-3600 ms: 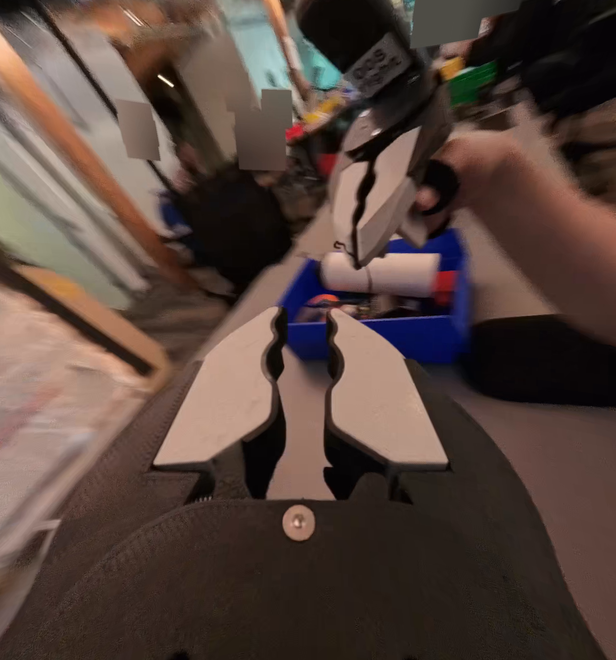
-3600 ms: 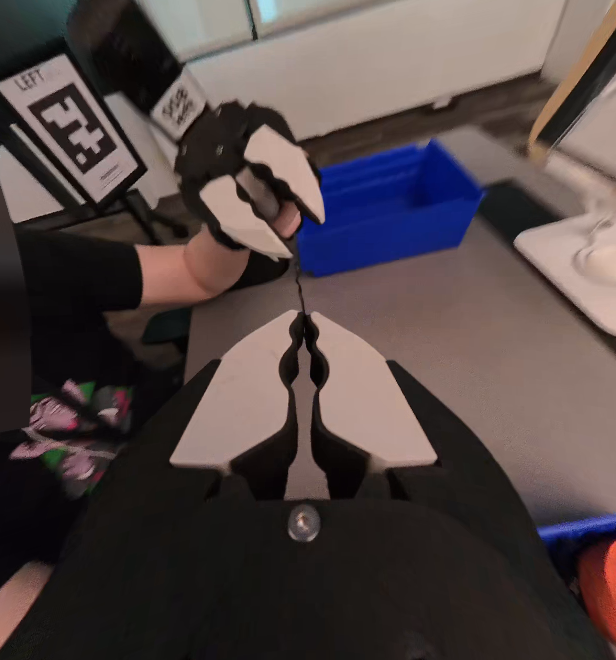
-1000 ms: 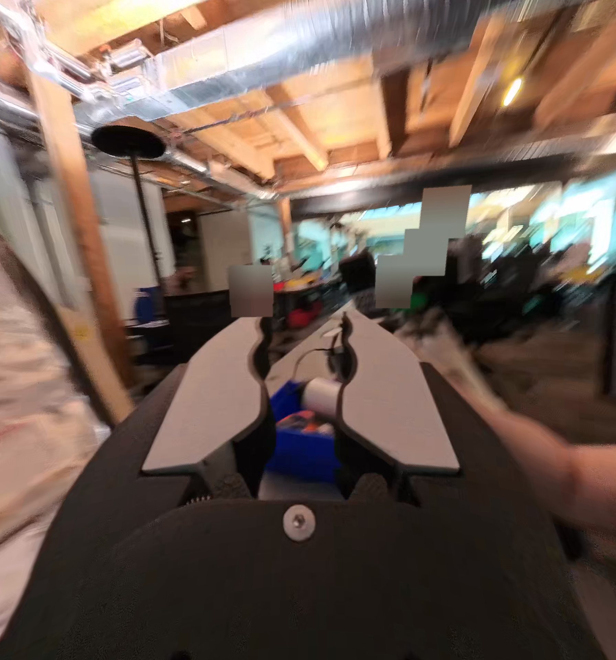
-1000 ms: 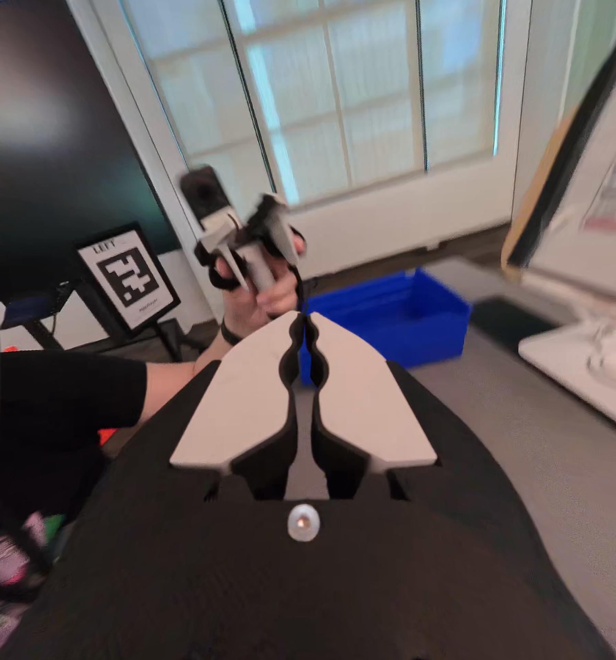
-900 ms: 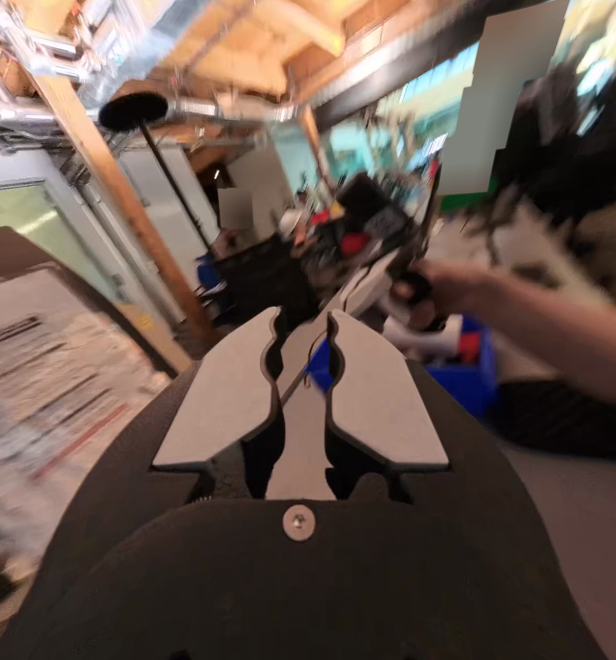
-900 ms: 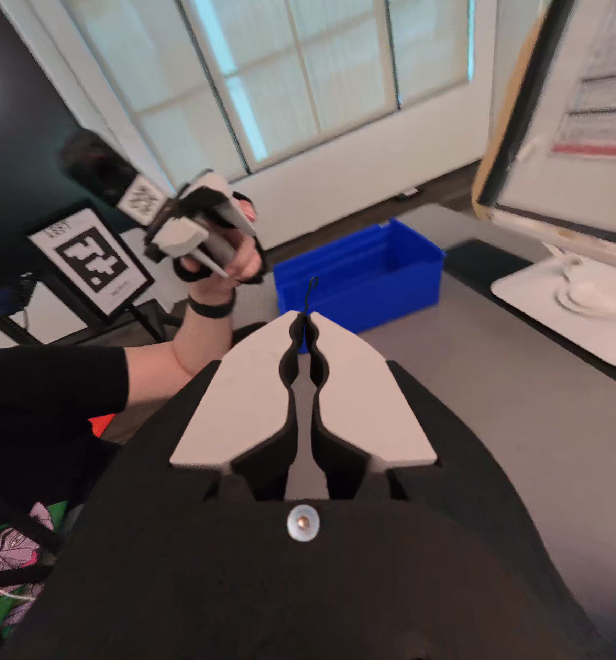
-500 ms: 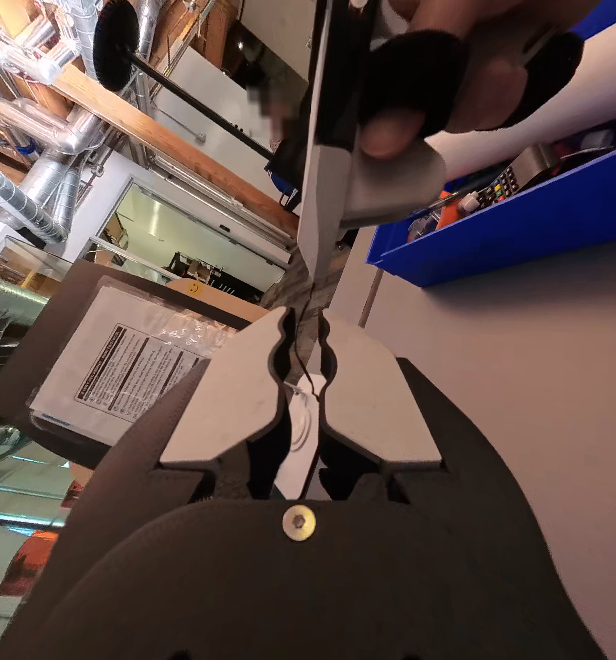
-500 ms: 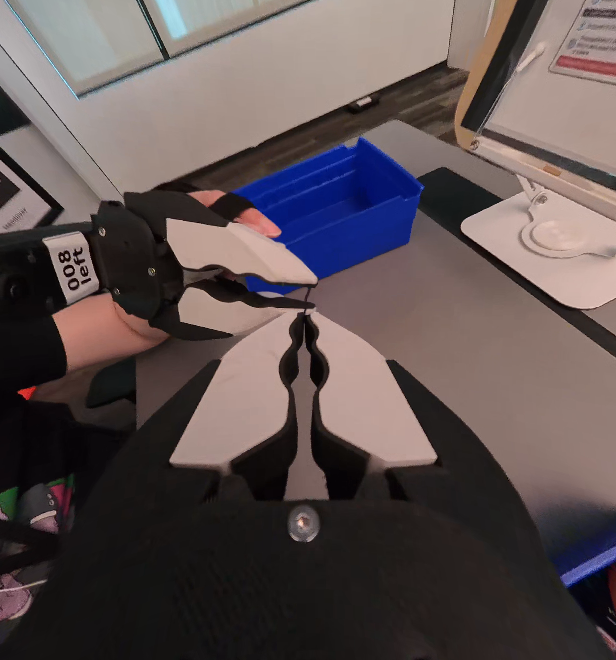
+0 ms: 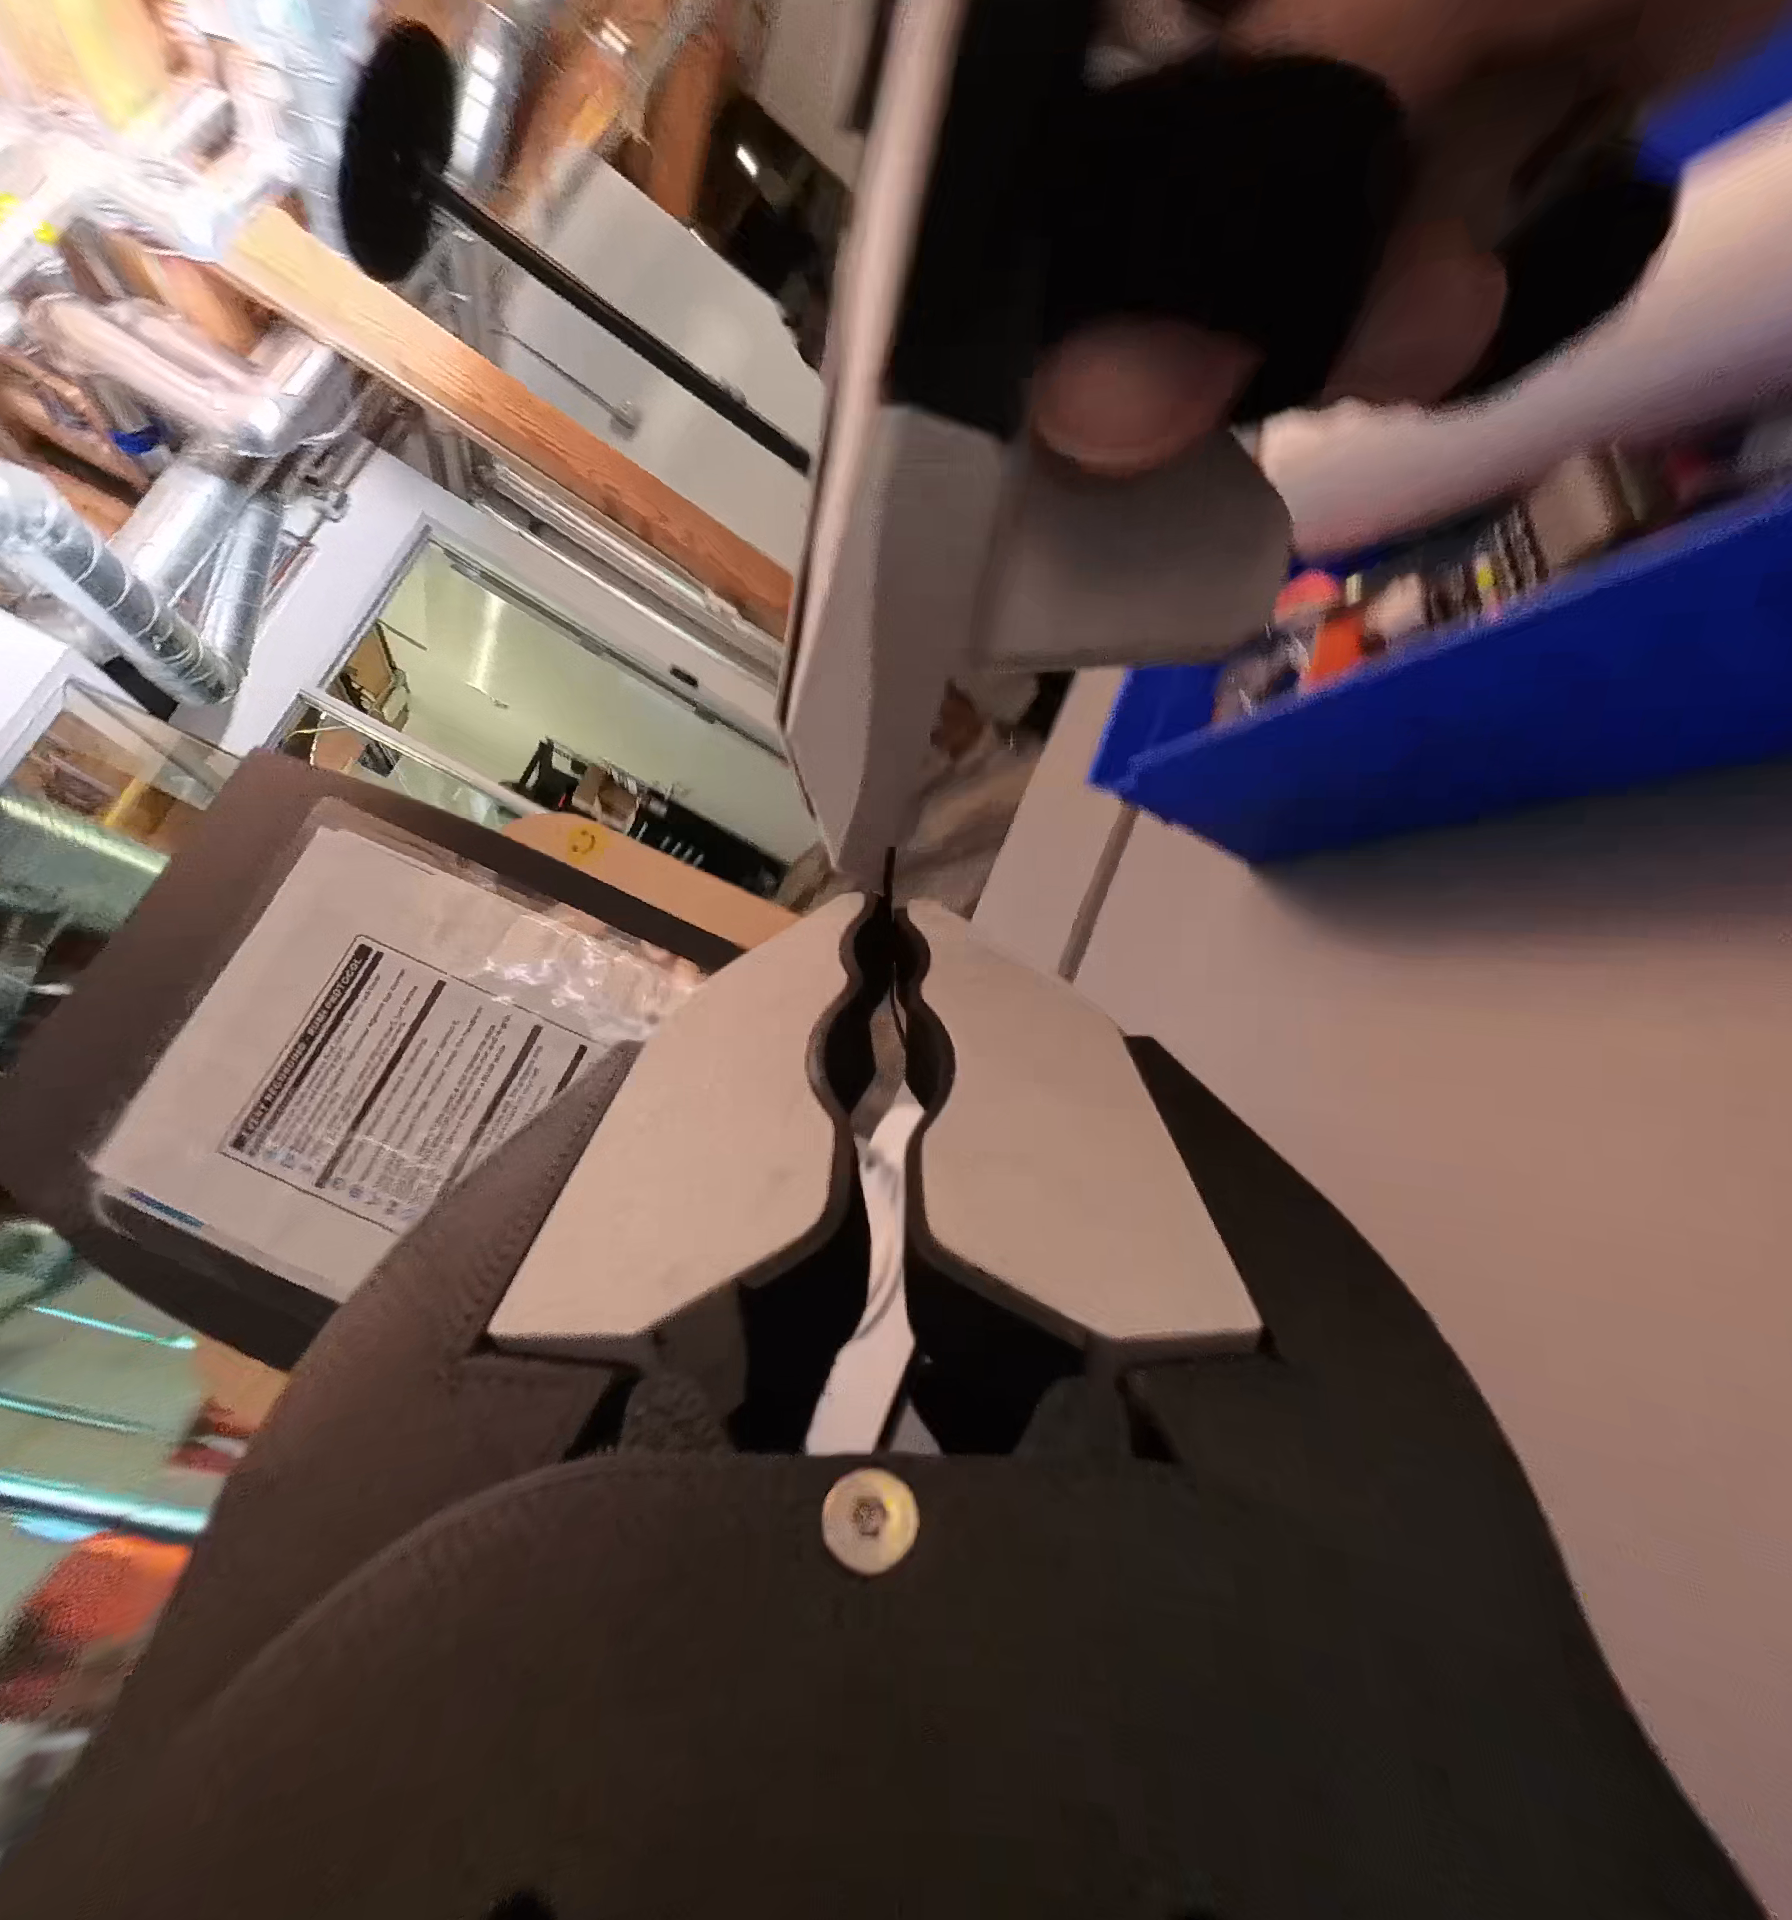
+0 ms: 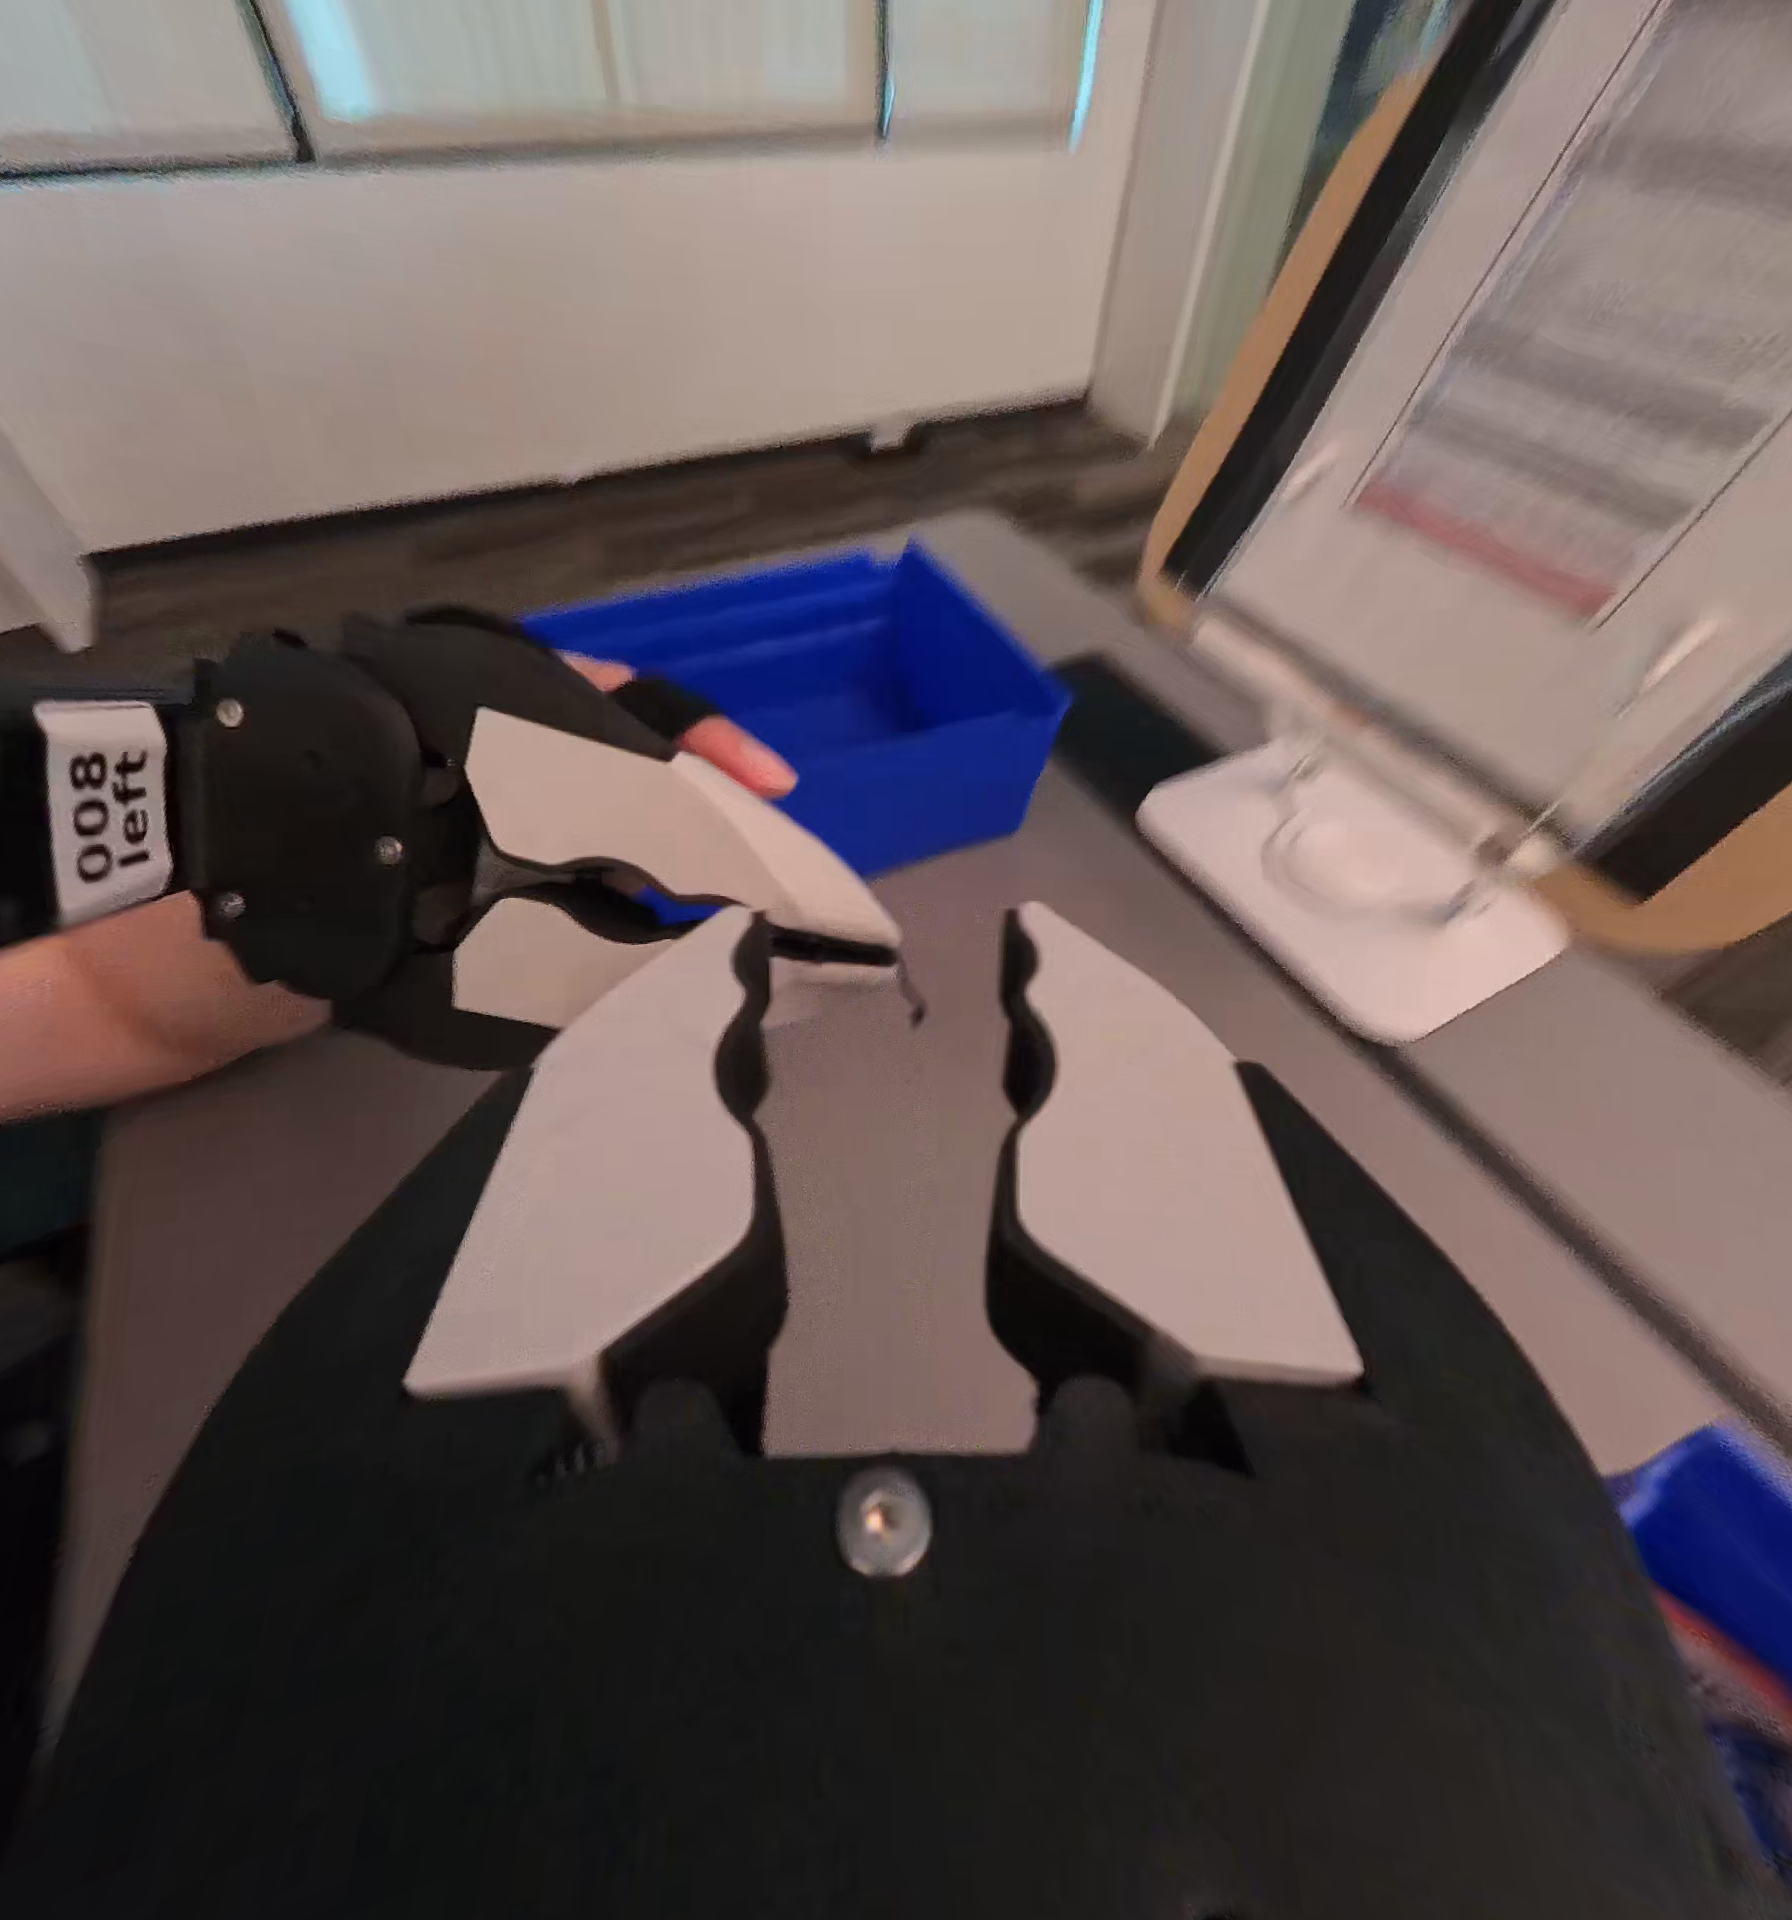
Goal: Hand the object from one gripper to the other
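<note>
Black thin cord [image 9: 888, 940] is pinched by left hand-held gripper [image 9: 886, 914]; right hand-held gripper [image 10: 876, 925] gapes beside it.

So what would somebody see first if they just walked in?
Two grippers meet tip to tip over the grey table: the left gripper pinches a thin black thing, and the right gripper has its jaws apart. A blue bin sits behind them, with a stand to the right of it.
</note>
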Demonstrator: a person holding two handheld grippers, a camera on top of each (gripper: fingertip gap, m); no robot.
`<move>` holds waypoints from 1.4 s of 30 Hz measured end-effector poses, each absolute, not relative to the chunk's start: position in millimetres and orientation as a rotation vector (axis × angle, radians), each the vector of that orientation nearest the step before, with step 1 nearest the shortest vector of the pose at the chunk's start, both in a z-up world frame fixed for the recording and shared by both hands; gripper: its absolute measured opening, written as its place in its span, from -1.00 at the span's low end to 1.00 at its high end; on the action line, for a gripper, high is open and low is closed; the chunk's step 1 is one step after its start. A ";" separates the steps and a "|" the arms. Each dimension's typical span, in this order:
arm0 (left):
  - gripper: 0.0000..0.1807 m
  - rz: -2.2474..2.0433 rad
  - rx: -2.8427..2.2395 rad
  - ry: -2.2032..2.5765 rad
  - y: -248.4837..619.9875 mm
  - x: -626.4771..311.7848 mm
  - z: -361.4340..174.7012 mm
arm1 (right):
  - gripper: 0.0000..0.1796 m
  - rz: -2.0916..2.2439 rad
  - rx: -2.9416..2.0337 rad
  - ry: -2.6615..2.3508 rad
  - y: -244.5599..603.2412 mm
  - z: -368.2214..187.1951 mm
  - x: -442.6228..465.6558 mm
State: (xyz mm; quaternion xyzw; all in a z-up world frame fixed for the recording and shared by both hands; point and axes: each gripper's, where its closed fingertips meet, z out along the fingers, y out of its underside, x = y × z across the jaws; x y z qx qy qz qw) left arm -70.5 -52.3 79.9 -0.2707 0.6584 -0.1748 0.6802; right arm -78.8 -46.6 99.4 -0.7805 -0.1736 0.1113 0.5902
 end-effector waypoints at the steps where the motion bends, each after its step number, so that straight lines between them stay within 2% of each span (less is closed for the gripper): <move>1: -1.00 -0.500 -0.644 1.426 -52.7 -73.4 90.6 | -0.46 0.190 -1.724 -0.422 -47.7 113.9 -79.0; 6: -1.00 -1.190 -0.930 1.283 -53.7 -94.9 130.0 | -0.50 -0.123 -1.220 -0.558 -80.1 177.9 -94.5; 8: -1.00 -1.472 -1.030 1.223 -50.3 -104.6 142.1 | -0.60 -0.301 -1.042 -0.641 -95.9 187.3 -101.7; 11: -1.00 -1.845 -1.125 1.118 -45.1 -116.1 155.4 | -0.72 -0.598 -0.911 -0.788 -101.4 178.2 -109.6; 16: -1.00 -2.269 -1.230 1.050 -53.9 -117.7 156.2 | -0.72 -0.816 -0.913 -0.946 -76.3 143.9 -118.9; 20: -1.00 -2.305 -1.273 1.038 -59.7 -111.5 149.6 | -0.74 -0.841 -0.912 -0.927 -65.4 137.0 -126.2; 27: -1.00 -2.312 -1.272 1.048 -67.3 -110.0 148.2 | -0.98 -0.837 -0.958 -0.914 -60.8 134.2 -130.7; 36: -1.00 -2.327 -1.259 1.046 -66.2 -110.5 148.9 | -0.99 -0.739 -1.039 -0.911 -60.9 134.1 -130.6; 40: -0.79 -2.340 -1.256 0.998 -55.1 -108.8 152.0 | -0.99 -0.638 -1.110 -0.898 -60.6 134.3 -128.7; 42: -0.59 -2.261 -1.222 0.981 -46.5 -110.4 157.5 | -0.99 -0.594 -1.182 -0.888 -57.8 131.8 -122.7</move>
